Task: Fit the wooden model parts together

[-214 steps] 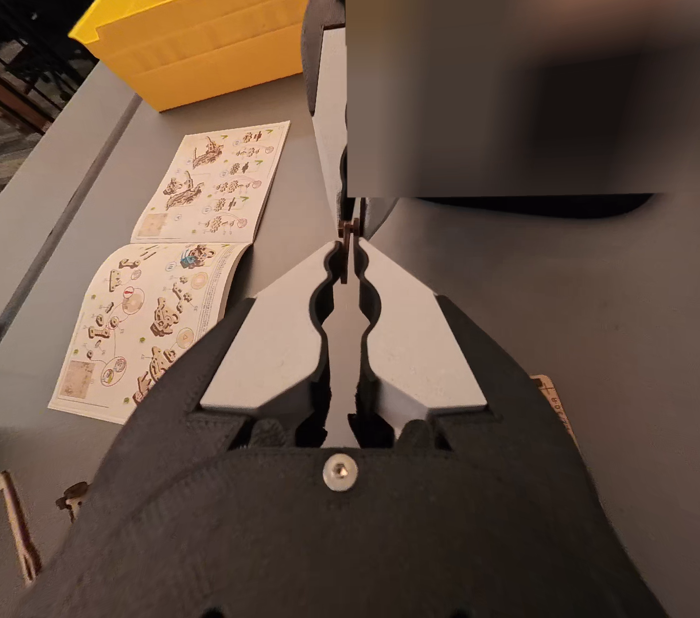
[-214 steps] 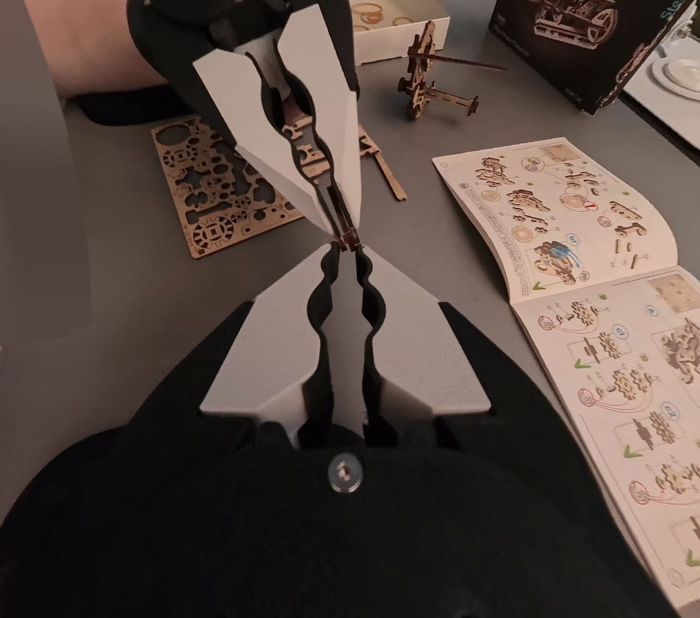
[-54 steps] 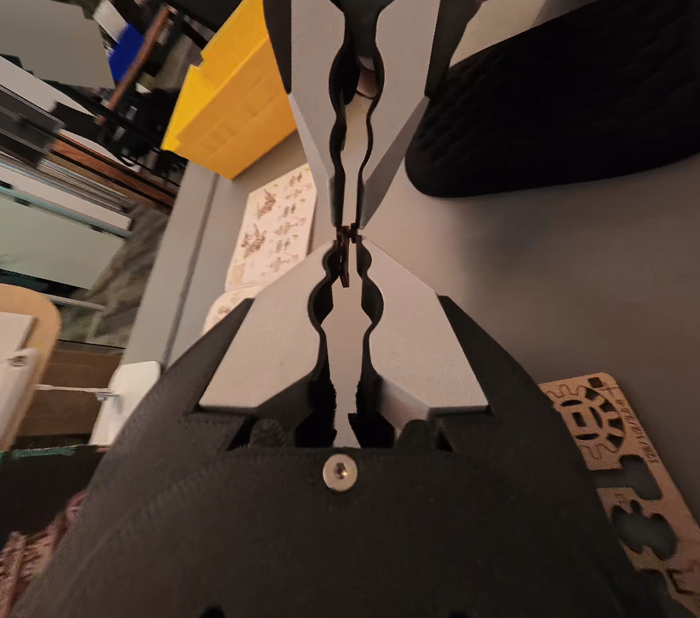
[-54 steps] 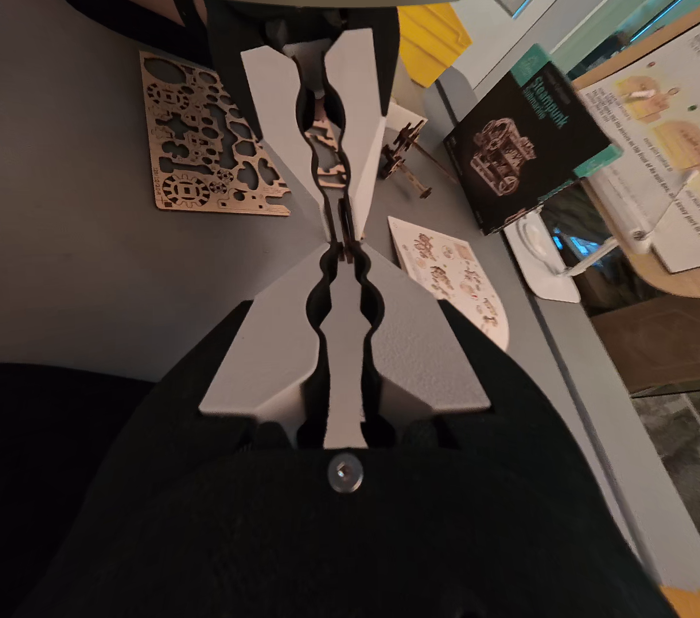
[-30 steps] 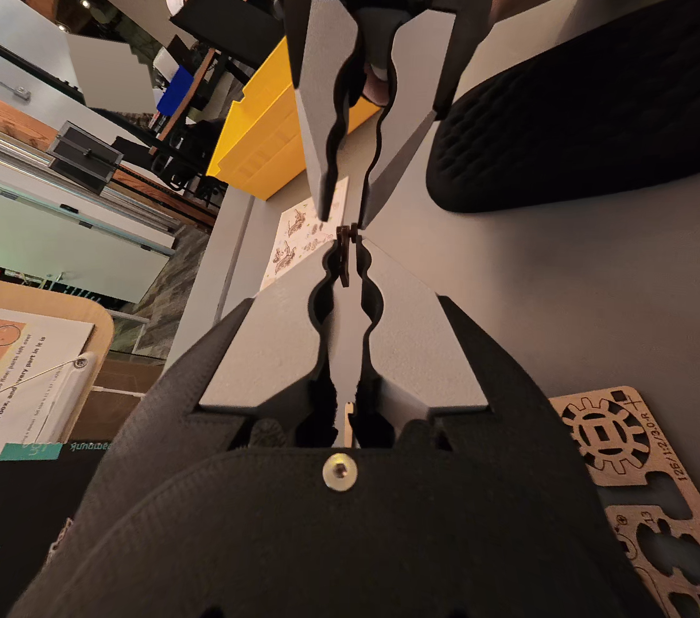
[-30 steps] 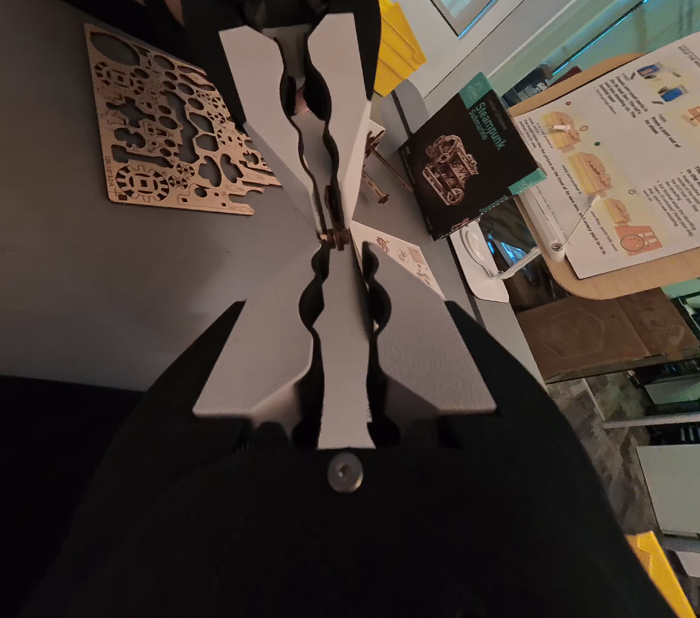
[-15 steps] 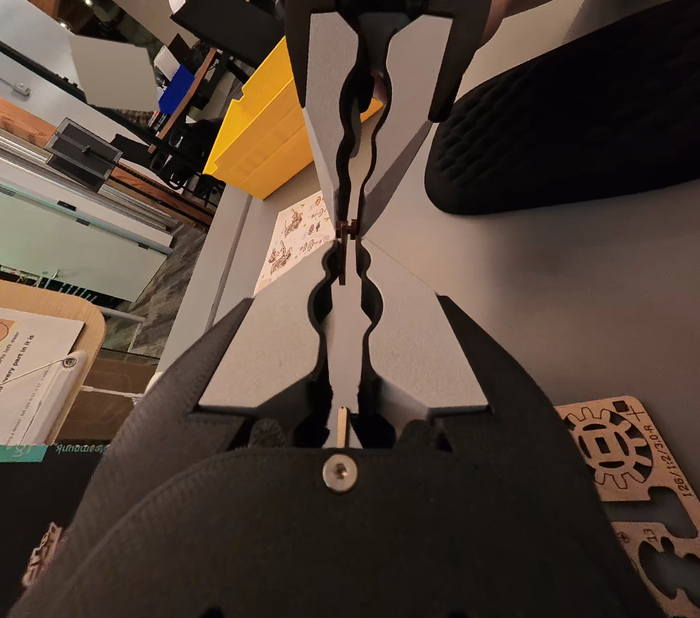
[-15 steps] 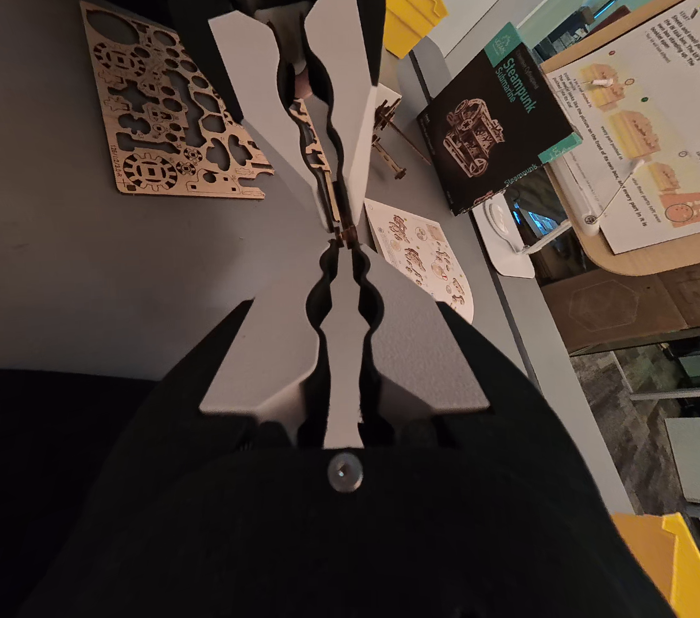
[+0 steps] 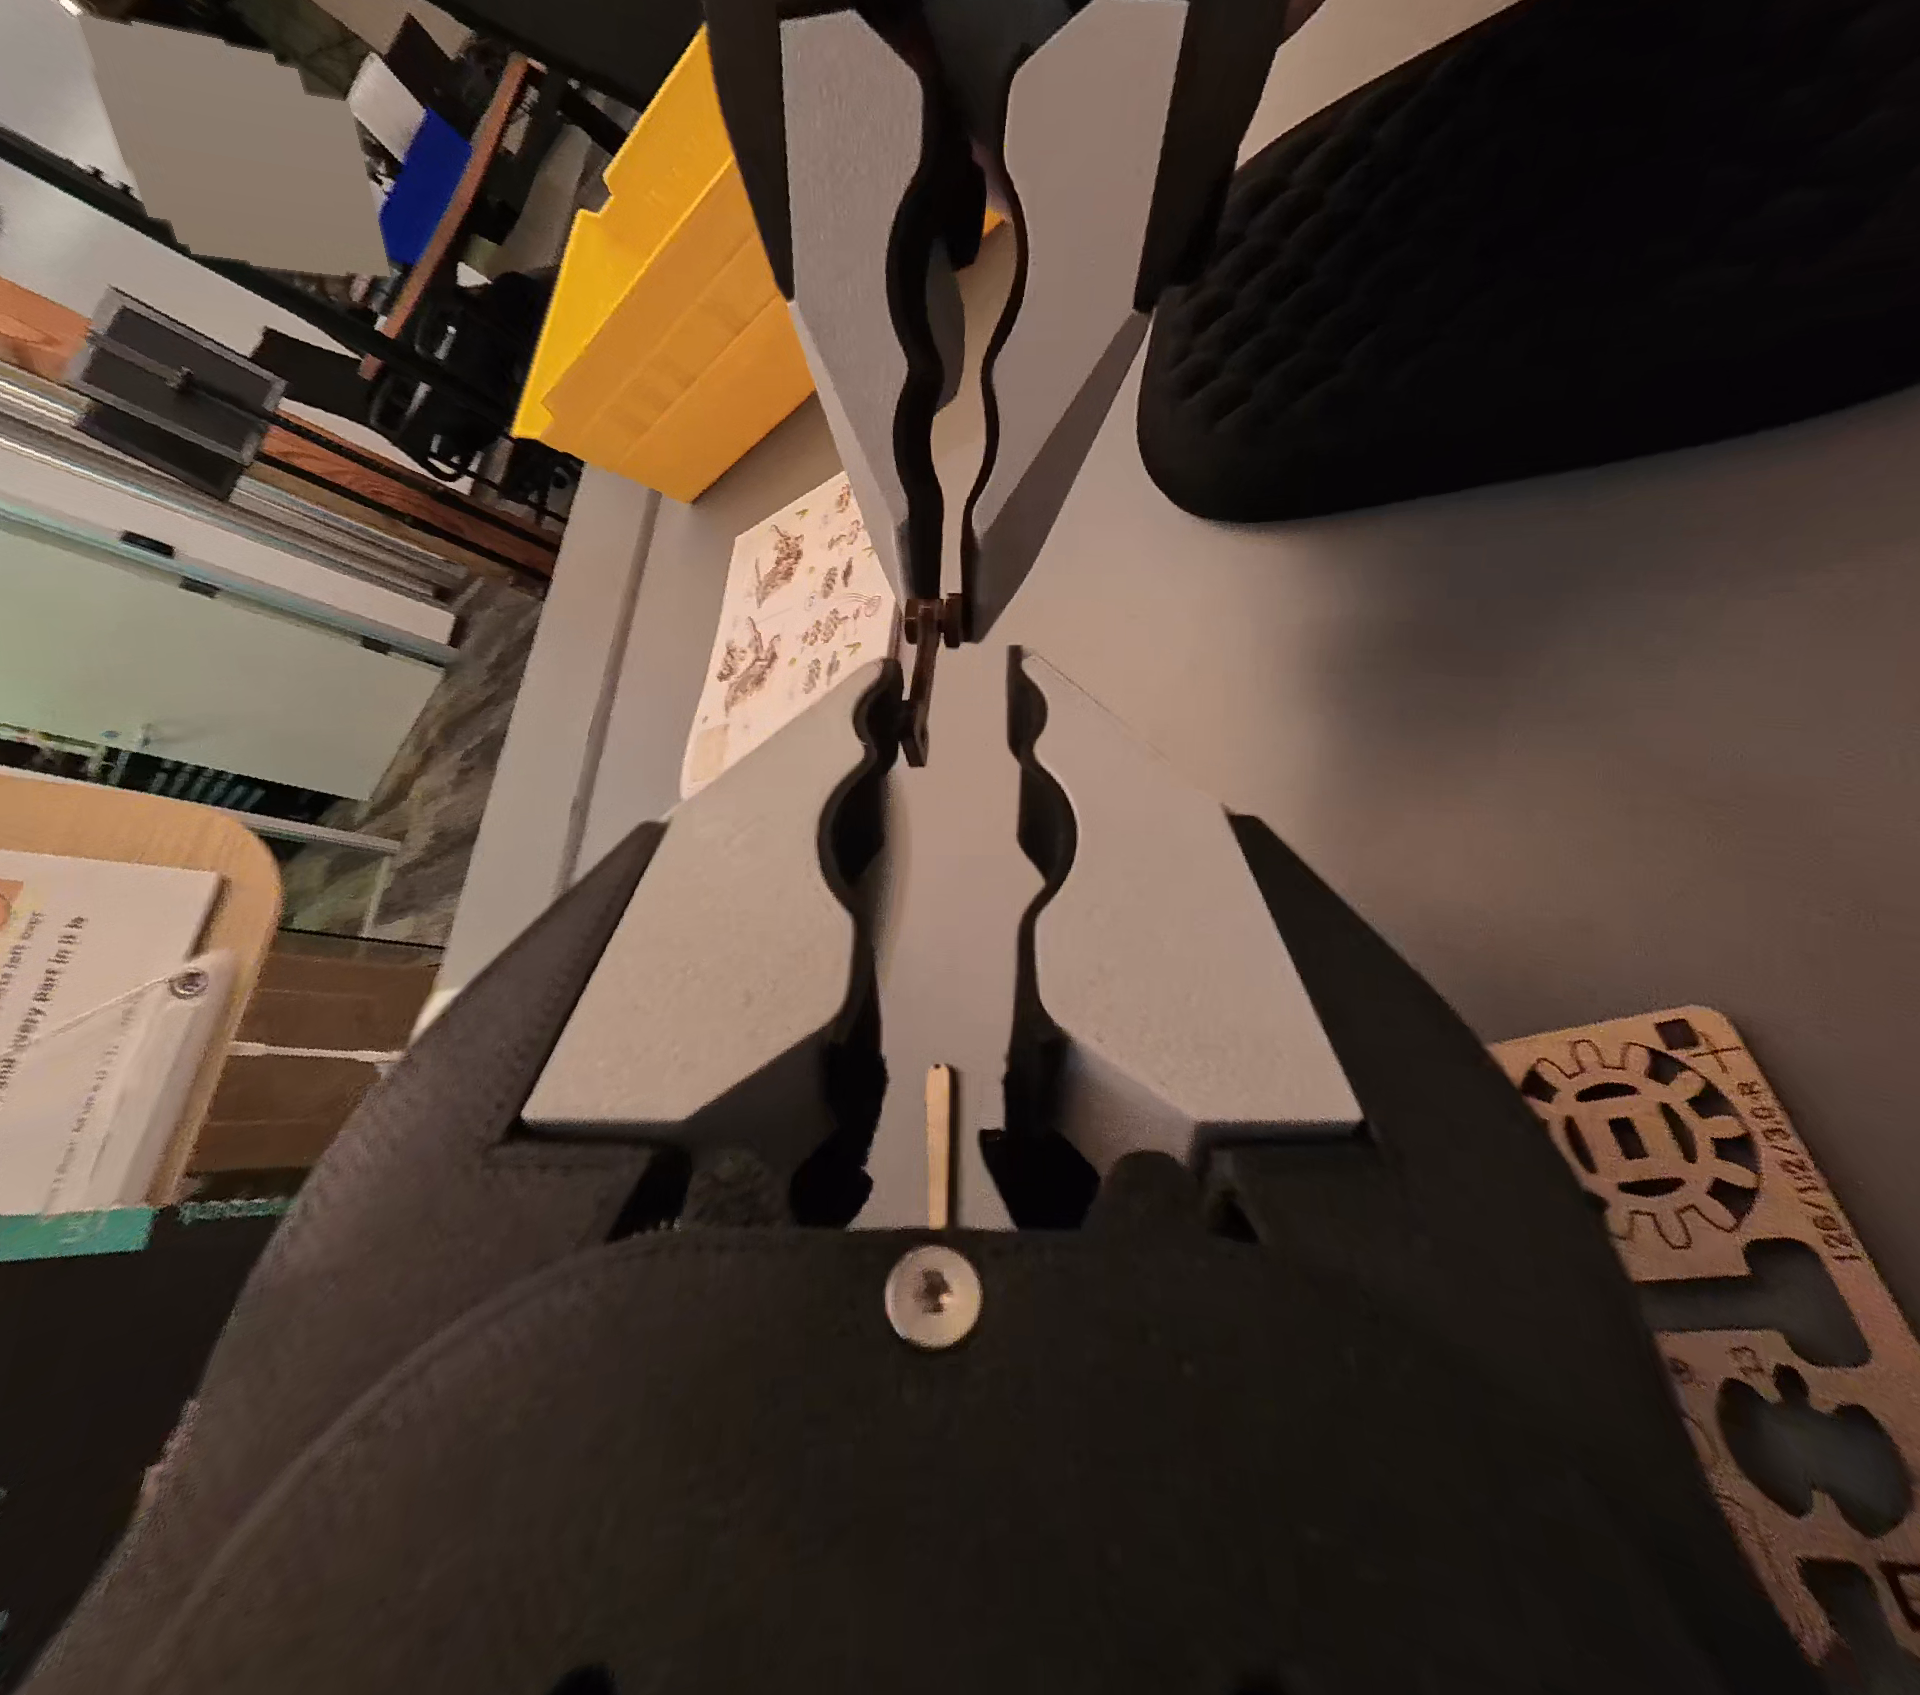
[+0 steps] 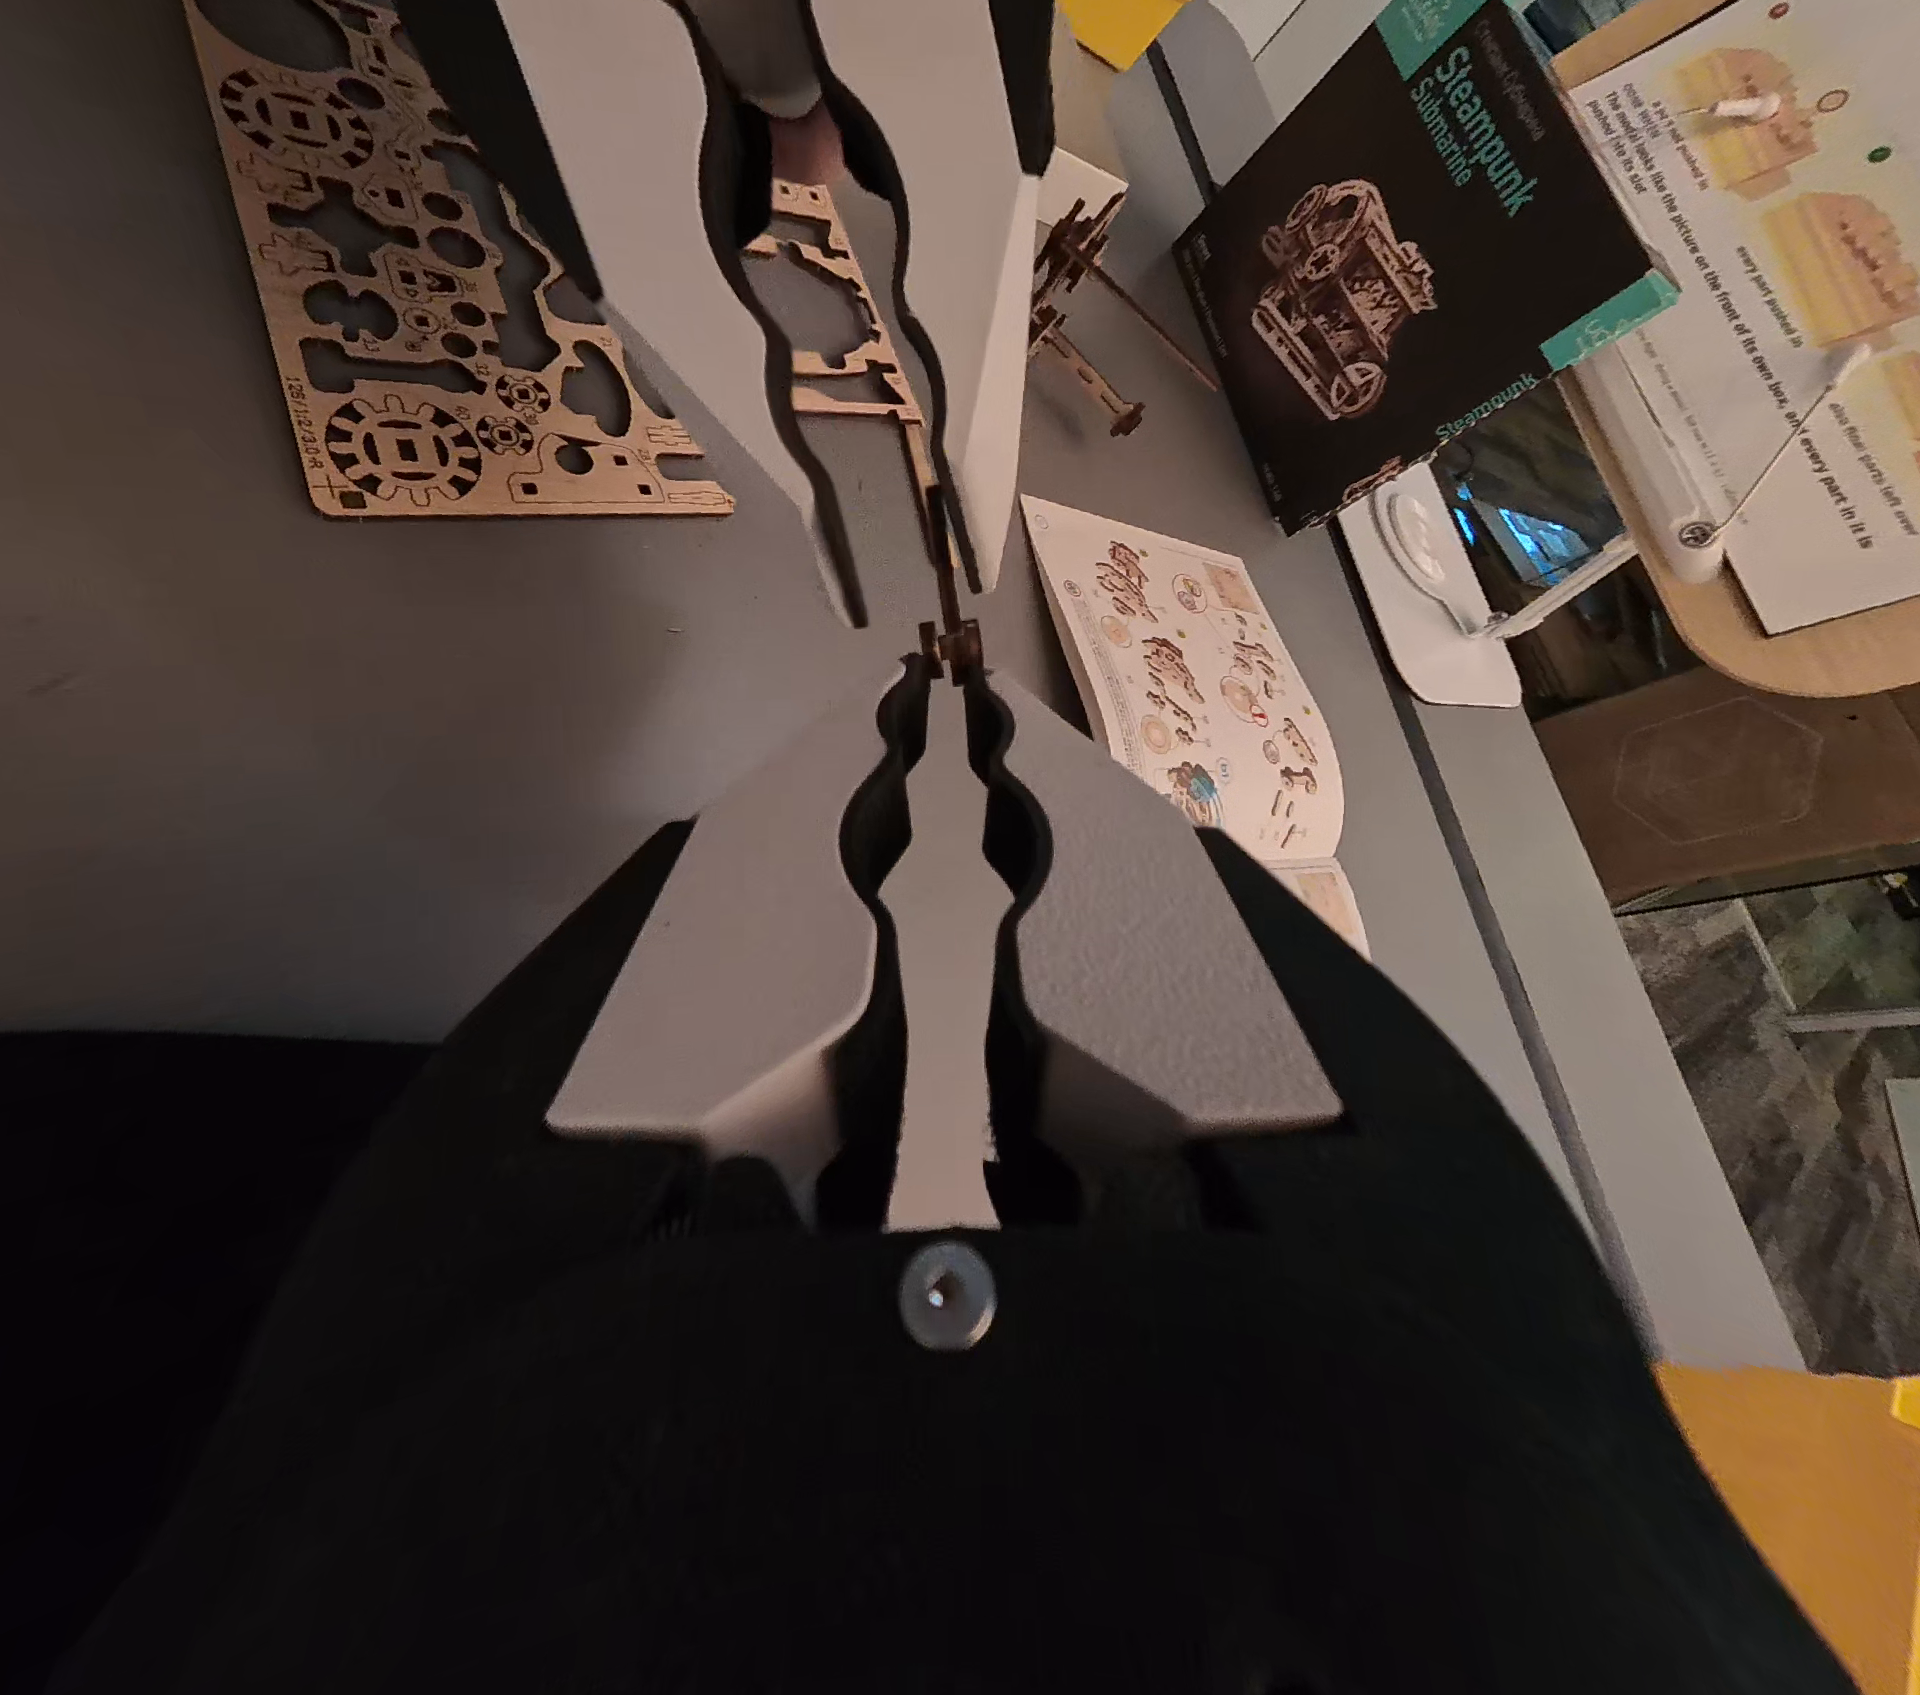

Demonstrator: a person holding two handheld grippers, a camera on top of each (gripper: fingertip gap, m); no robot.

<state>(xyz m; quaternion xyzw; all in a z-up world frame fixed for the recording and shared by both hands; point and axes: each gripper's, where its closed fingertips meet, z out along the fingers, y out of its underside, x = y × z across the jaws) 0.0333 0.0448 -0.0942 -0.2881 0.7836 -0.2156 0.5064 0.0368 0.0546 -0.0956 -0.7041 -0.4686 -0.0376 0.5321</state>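
Right tool [image 10: 943, 666] pinching wooden parts [image 10: 951, 632], left tool [image 9: 953, 677] spread

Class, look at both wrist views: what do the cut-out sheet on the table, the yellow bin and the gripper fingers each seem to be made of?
Cut-out sheet: thin pale plywood, it seems, unvarnished; dark, probably laser-burnt edges around the empty holes.
Yellow bin: likely moulded plastic, smooth with a slight sheen and ribbed walls.
Gripper fingers: matte light-grey, faintly grainy faces with black wavy pads inside; probably printed plastic, though the look leaves it open.

Grey tabletop [image 10: 312, 762]. Pale tan laser-cut plywood sheet [image 10: 395, 274], cutouts showing grey through. Yellow bin [image 9: 665, 326]. Black kit box [image 10: 1423, 243], teal edging. White instruction booklet [image 10: 1195, 689], small coloured diagrams. Dark brown wooden part [image 10: 951, 643].
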